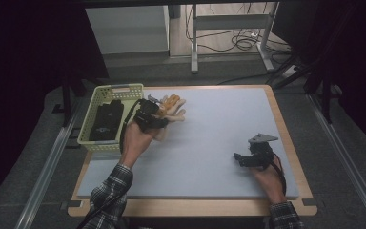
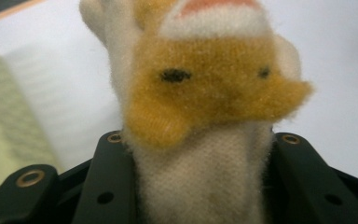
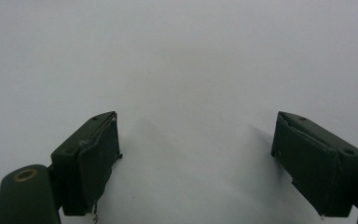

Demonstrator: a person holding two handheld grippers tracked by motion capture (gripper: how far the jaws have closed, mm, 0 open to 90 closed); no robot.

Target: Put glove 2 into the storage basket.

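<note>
The left gripper (image 1: 158, 116) was clamped on a plush toy (image 1: 172, 110), a cream and orange-yellow stuffed animal. In the left gripper view the two black jaws pressed into either side of the toy's (image 2: 200, 140) pale body, and its orange face with two dark eyes stood up just past them. From above, the toy stuck out beyond the jaws toward the far right, so its long axis ran on from the gripper's own line, slanting away from the person across the mat (image 1: 209, 143). Whether the toy had cleared the mat could not be told from above.

The basket (image 1: 89, 125), a pale green slotted one, stood at the table's left edge, just to the left of the gripper and touching nothing of the toy. A dark item (image 1: 106, 121) lay flat inside it, filling much of the floor. That was the relation the next move seemed to turn on: the toy lay right of the basket's right wall and pointed away from it, so, if the basket was the goal, the left hand would have to carry it leftward over the rim, and probably turn it to fit beside the dark item.

The right gripper (image 1: 238, 160) rested on the mat near the right edge, well apart from toy and basket. Its jaws stood wide with nothing between them over bare mat (image 3: 191, 70). The left hand was plainly the nearer.
</note>
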